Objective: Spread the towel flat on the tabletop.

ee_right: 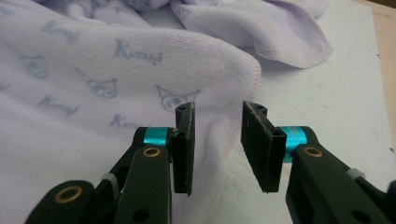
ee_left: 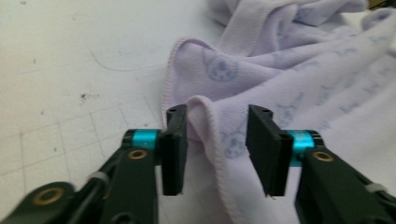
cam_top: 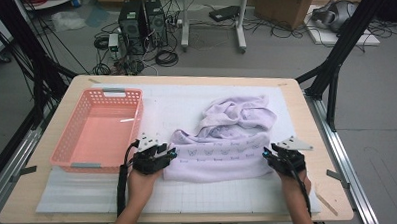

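A lilac towel (cam_top: 222,146) printed with small cartoon faces lies on the white gridded mat (cam_top: 176,105), flat at the front and bunched up at the back. My left gripper (cam_top: 170,154) sits at the towel's front left corner. In the left gripper view its jaws (ee_left: 217,116) stand apart with a raised fold of the hemmed towel (ee_left: 303,70) edge between them. My right gripper (cam_top: 266,153) is at the front right corner. In the right gripper view it (ee_right: 217,109) is open around the rounded edge of the towel (ee_right: 93,70), the pads not pressing on it.
An empty pink plastic basket (cam_top: 62,142) stands on the mat to the left of the towel, close to my left hand. The wooden table edge (cam_top: 317,138) runs along the right. Computer towers, cables and boxes lie on the floor beyond the table.
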A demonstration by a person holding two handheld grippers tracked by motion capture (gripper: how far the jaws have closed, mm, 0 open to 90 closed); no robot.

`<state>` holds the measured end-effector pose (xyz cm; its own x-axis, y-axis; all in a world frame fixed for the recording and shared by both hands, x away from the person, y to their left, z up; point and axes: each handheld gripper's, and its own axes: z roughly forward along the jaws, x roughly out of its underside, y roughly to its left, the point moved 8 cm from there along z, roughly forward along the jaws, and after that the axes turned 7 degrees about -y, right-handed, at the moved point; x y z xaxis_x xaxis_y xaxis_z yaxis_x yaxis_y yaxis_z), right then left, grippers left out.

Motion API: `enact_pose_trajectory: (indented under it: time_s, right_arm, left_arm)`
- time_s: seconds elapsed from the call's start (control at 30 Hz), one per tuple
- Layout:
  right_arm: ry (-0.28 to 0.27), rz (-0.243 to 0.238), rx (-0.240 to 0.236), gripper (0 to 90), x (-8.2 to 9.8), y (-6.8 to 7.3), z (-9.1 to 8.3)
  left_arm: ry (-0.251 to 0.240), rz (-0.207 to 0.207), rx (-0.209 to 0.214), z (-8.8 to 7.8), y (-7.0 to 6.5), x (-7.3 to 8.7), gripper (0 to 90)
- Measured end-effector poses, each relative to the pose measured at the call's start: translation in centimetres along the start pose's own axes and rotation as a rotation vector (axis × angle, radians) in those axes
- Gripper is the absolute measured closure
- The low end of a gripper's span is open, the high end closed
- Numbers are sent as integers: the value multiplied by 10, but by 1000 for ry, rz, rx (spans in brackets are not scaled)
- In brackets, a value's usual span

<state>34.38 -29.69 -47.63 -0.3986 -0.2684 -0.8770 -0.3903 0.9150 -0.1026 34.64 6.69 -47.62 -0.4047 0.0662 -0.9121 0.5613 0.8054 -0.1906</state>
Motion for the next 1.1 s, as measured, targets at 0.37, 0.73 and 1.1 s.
enact_pose_trajectory:
  time_s: [0.37, 0.73, 1.1]
  right_arm:
    - [69, 85, -110, 624, 27, -8, -19]
    - [128, 77, -176, 851, 32, 17, -12]
    - [161, 43, -181, 876, 49, 7, -54]
  left_arm:
    - [84, 31, 71, -22, -16, 23, 507]
    - [172, 41, 123, -23, -20, 40, 866]
    - [150, -45, 158, -55, -22, 48, 871]
